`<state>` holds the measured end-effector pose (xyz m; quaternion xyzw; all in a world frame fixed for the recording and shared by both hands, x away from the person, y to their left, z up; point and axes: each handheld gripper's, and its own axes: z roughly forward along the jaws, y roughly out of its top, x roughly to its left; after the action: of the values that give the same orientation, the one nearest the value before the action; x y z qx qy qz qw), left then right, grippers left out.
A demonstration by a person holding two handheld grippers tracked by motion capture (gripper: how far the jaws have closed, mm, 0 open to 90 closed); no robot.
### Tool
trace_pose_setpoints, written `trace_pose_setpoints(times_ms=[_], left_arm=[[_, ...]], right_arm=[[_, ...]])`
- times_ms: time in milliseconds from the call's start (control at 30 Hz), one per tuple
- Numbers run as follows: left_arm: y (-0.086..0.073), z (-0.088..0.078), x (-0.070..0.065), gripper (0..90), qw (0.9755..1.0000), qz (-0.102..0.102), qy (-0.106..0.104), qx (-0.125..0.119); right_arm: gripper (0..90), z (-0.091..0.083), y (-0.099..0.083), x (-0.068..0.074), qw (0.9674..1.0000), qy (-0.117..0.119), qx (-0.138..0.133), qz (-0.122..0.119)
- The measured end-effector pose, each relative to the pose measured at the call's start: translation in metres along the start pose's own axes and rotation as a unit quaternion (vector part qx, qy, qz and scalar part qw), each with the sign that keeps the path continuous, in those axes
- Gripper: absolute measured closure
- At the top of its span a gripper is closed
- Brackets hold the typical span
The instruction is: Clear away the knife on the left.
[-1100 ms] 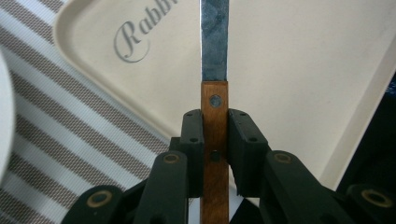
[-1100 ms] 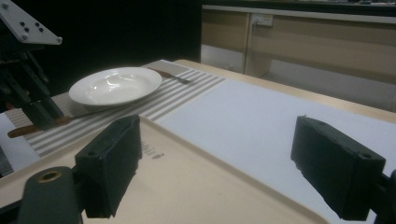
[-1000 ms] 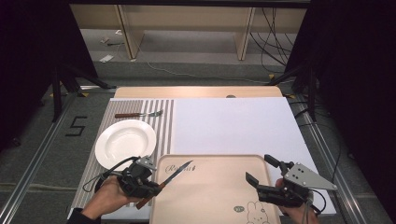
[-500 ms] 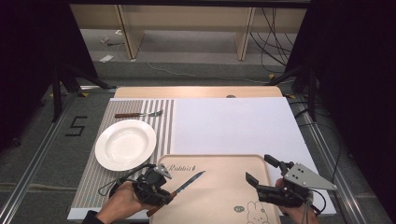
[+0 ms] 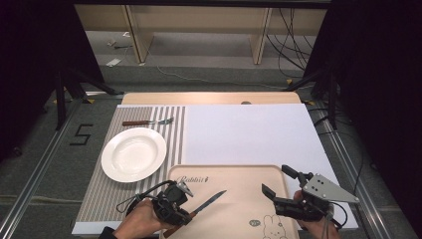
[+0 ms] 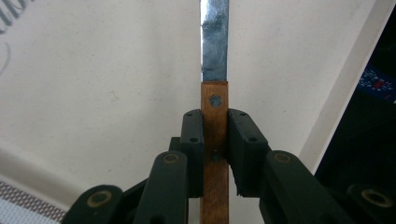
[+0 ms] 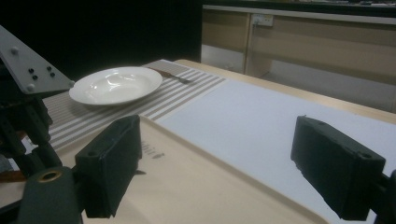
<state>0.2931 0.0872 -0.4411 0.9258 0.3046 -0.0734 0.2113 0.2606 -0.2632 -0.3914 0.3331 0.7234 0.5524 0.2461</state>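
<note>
Now my left gripper (image 6: 215, 140) pinches the knife (image 6: 215, 70) by its handle, blade ahead. My right gripper (image 7: 233, 172) gapes empty. A thin grip: I judge the knife could pivot.

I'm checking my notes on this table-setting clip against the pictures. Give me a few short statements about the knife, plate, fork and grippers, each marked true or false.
1. The left gripper is shut on the knife by its wooden handle. True.
2. The knife's blade lies on the white plate. False: it points out over the beige tray.
3. The right gripper holds the fork. False: its jaws stand open with nothing between them, and the fork lies on the striped mat beyond the plate.
4. The plate sits on the striped mat, left of the tray. True.
5. The tray bears a rabbit drawing. True.
</note>
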Motion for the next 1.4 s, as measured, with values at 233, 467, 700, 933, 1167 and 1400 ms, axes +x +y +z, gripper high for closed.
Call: trace_pose_setpoints(times_ms=[233, 467, 700, 933, 1167, 1400], left_arm=[[0.0, 0.01, 0.0, 76.8, 0.9998, -0.006, 0.0, 0.016], [0.0, 0.018, -0.001, 76.7, 0.9994, -0.008, 0.012, 0.031], [0.0, 0.02, 0.001, 76.0, 0.9994, -0.005, 0.01, 0.032], [0.002, 0.01, 0.001, 48.6, 0.9999, 0.004, 0.01, -0.002], [0.002, -0.001, -0.006, 25.1, 0.9977, 0.036, 0.037, -0.045], [0.005, 0.001, -0.013, 62.0, 0.9943, 0.072, 0.044, -0.066]], right_arm=[[17.4, 0.0, 0.0, 0.0, 1.0, 0.001, 0.0, -0.001], [17.4, 0.0, 0.0, 0.0, 1.0, 0.001, 0.0, 0.0], [17.5, 0.0, 0.0, 0.0, 1.0, 0.001, -0.001, 0.0], [17.6, 0.0, 0.0, 0.0, 1.0, 0.001, -0.002, 0.0], [17.7, 0.0, 0.0, 0.0, 1.0, 0.002, 0.0, -0.001], [17.9, 0.0, 0.0, 0.0, 1.0, 0.001, 0.0, -0.001]])
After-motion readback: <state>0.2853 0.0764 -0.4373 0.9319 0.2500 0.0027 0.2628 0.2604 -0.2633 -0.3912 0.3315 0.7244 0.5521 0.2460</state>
